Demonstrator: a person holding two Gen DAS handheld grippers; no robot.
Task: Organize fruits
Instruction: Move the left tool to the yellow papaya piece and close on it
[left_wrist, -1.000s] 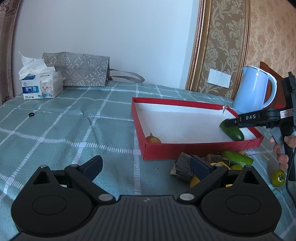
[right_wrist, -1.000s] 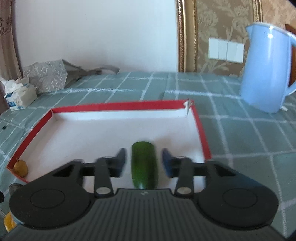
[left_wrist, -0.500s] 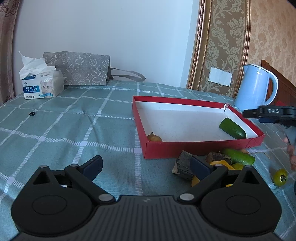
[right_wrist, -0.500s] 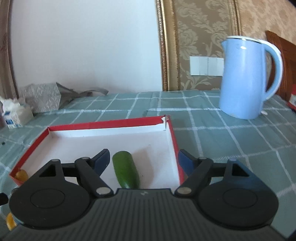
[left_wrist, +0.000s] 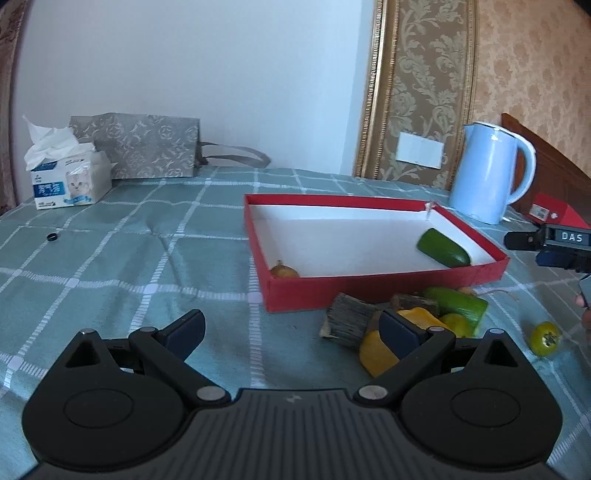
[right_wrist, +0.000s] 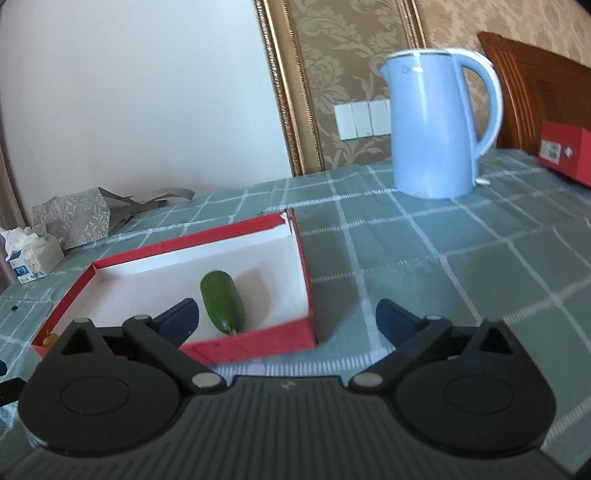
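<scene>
Tilting slightly downward, right gripper (right_wrist: 284, 317) jaws opening, empty; left gripper (left_wrist: 291, 328) jaws wide.

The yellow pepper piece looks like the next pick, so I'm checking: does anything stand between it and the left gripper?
Nothing visible blocks it. The left gripper is open and empty, and the yellow pepper piece lies on the cloth right behind its right finger. A wood chunk crowds its far side, touching or nearly so.

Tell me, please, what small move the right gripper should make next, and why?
Probably swing toward the green cucumber piece in the pile outside the red tray: the right gripper, fingers opening, holds nothing, and a cucumber already lies in the tray.
</scene>
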